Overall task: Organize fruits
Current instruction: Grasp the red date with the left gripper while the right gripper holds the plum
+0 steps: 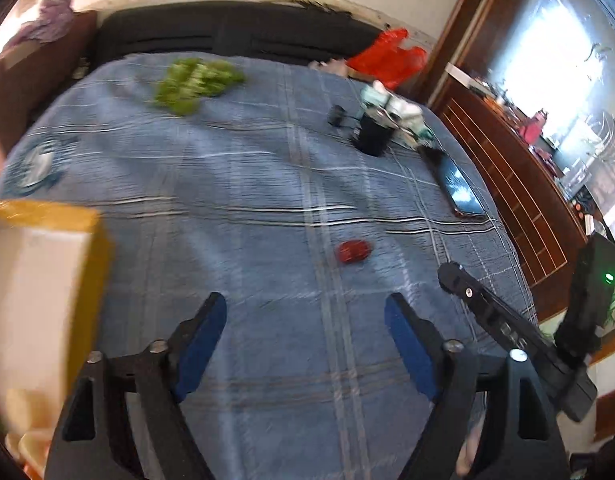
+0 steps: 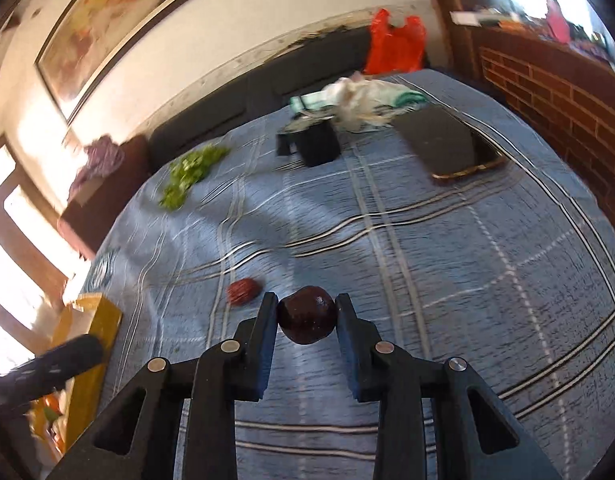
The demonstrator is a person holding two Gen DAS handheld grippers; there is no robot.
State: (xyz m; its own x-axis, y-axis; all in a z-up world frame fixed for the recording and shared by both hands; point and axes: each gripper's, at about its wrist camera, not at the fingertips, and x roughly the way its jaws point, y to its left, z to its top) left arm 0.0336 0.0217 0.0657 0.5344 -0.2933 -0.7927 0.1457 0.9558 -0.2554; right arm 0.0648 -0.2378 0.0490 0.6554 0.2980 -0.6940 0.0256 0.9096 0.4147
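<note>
1. Left wrist view: left gripper [image 1: 305, 312] spread wide over the blue bedsheet [image 1: 267, 168], empty; small red fruit [image 1: 353, 251] just beyond the fingertips, yellow box [image 1: 43, 280] well to its left
2. Right wrist view: right gripper [image 2: 306, 315] clamped on a dark round fruit [image 2: 306, 314], just right of the small red fruit [image 2: 243, 291]
3. Step, by judgement: carrying the dark fruit; next, across to the yellow box [image 2: 95, 324], then release

Both wrist cameras looked steeply down, close over the blue checked bedspread [image 1: 267, 184]. They shared the red bag [image 2: 395, 40], phone [image 1: 459, 188] and yellow box [image 2: 95, 320].
</note>
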